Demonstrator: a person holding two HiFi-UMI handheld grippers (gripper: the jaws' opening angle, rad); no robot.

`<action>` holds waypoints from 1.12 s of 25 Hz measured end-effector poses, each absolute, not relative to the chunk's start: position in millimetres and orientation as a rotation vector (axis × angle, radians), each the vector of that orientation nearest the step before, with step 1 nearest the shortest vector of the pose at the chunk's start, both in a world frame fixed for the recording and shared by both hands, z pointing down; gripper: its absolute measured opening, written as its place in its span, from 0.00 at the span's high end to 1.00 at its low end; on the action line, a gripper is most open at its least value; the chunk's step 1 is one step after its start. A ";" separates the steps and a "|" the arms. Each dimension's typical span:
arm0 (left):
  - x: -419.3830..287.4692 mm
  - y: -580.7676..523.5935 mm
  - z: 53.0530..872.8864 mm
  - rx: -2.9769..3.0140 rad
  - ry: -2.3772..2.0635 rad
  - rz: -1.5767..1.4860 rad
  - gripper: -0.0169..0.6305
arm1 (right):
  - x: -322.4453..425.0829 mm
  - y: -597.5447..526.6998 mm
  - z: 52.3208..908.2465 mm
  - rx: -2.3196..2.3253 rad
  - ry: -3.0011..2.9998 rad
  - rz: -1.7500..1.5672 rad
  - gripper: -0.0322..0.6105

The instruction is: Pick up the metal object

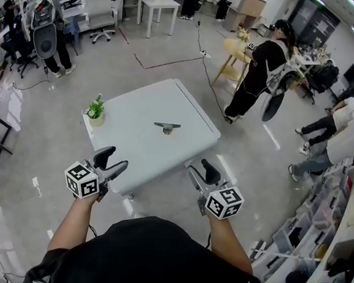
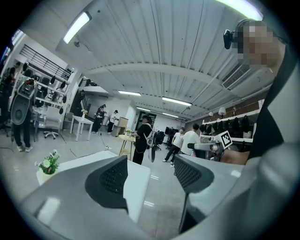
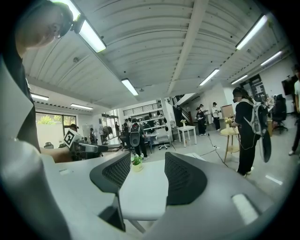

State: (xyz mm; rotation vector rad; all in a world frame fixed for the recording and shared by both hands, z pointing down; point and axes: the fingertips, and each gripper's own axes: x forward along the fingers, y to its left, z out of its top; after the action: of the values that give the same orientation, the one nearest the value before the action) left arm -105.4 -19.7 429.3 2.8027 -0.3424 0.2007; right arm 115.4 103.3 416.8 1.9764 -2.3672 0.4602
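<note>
The metal object (image 1: 167, 128), a small grey piece with a flat top, lies near the middle of the white table (image 1: 139, 147). Both grippers hover in front of the table's near edge, well short of the object. My left gripper (image 1: 115, 161) is open and holds nothing. My right gripper (image 1: 200, 169) is open as well. In the left gripper view the left gripper (image 2: 150, 176) frames a table corner (image 2: 136, 183). In the right gripper view the right gripper (image 3: 147, 173) frames the tabletop (image 3: 140, 192). Neither gripper view shows the metal object.
A small potted plant (image 1: 96, 110) stands at the table's left corner, also seen as the plant (image 3: 136, 161). A person in black (image 1: 260, 74) stands beyond the table's far right, others further off. A round yellow table (image 1: 237, 50) and shelves (image 1: 328, 243) stand to the right.
</note>
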 end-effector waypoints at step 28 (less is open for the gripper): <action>-129.5 -92.9 420.0 2.839 -0.291 0.175 0.51 | 93.8 43.1 408.5 2.050 -2.308 0.431 0.55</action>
State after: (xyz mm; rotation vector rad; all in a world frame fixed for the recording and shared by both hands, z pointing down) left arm -129.5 -92.9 420.0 2.8389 -0.2908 0.1753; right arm 93.8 43.1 408.5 2.0503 -2.3082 0.4312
